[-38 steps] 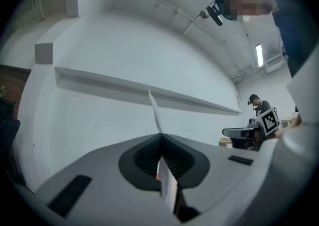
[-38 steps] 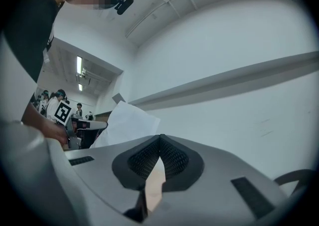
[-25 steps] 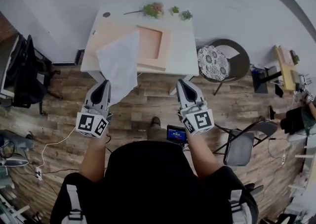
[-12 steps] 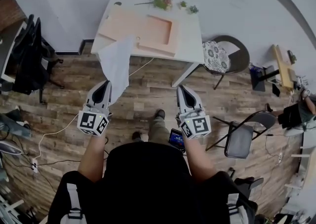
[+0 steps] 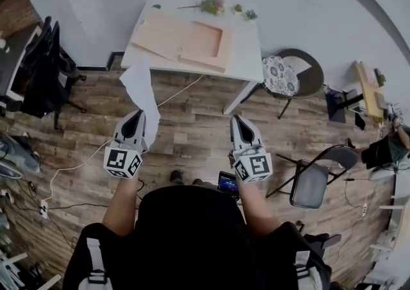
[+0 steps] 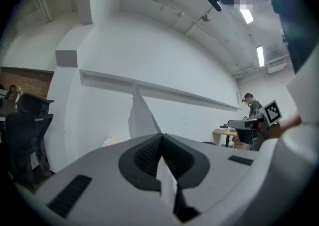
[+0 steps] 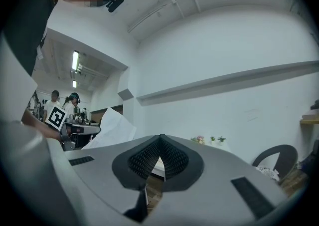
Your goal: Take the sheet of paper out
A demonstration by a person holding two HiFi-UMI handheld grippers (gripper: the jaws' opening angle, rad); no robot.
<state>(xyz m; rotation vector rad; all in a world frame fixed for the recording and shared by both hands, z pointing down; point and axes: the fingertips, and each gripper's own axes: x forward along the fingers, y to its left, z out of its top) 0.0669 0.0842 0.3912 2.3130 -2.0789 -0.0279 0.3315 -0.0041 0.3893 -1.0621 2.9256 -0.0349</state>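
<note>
The white sheet of paper (image 5: 142, 87) stands up over the wooden floor, just off the near left corner of the white table (image 5: 246, 39). My left gripper (image 5: 136, 118) is shut on its lower edge. In the left gripper view the paper (image 6: 141, 117) rises from between the closed jaws of that gripper (image 6: 162, 137). A pale wooden frame board (image 5: 186, 39) lies flat on the table. My right gripper (image 5: 237, 119) hovers over the floor level with the left one, shut with nothing in it. In the right gripper view, the paper (image 7: 110, 129) shows at the left.
Small potted plants (image 5: 211, 6) line the table's far edge. A round patterned chair (image 5: 278, 76) stands right of the table, a folding chair (image 5: 311, 183) at my right. Black office chairs (image 5: 41, 71) stand at the left. A cable (image 5: 70, 167) runs across the floor.
Both grippers have drawn back from the table together. The sheet has come off the table with the left gripper and now hangs over the floor.
</note>
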